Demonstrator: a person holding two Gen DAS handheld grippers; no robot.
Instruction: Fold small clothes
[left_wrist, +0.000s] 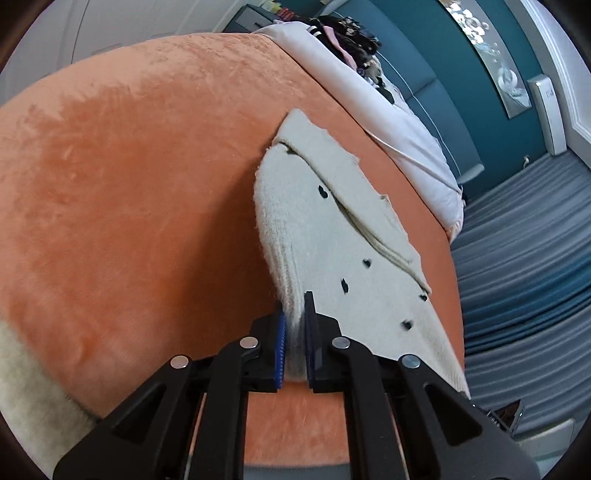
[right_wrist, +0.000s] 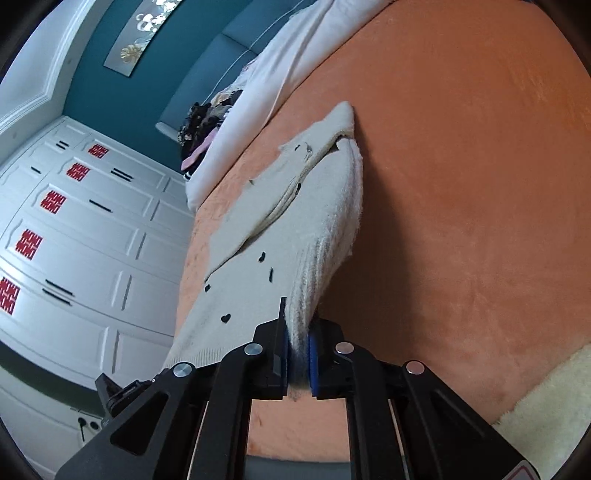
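Note:
A small cream knit sweater (left_wrist: 332, 221) with little black hearts lies on the orange blanket (left_wrist: 129, 184), one sleeve folded across its body. My left gripper (left_wrist: 295, 314) is shut on the sweater's thick folded edge and holds it slightly raised. In the right wrist view the same sweater (right_wrist: 288, 229) stretches away from me on the blanket (right_wrist: 461, 184). My right gripper (right_wrist: 299, 325) is shut on another part of that edge, also lifting it a little.
A white quilt (left_wrist: 388, 110) and a pile of dark clothes (left_wrist: 351, 40) lie at the far side of the bed. A cream fleece patch (right_wrist: 546, 406) lies near me. White wardrobe doors (right_wrist: 74, 240) and a striped blue rug (left_wrist: 524, 258) flank the bed.

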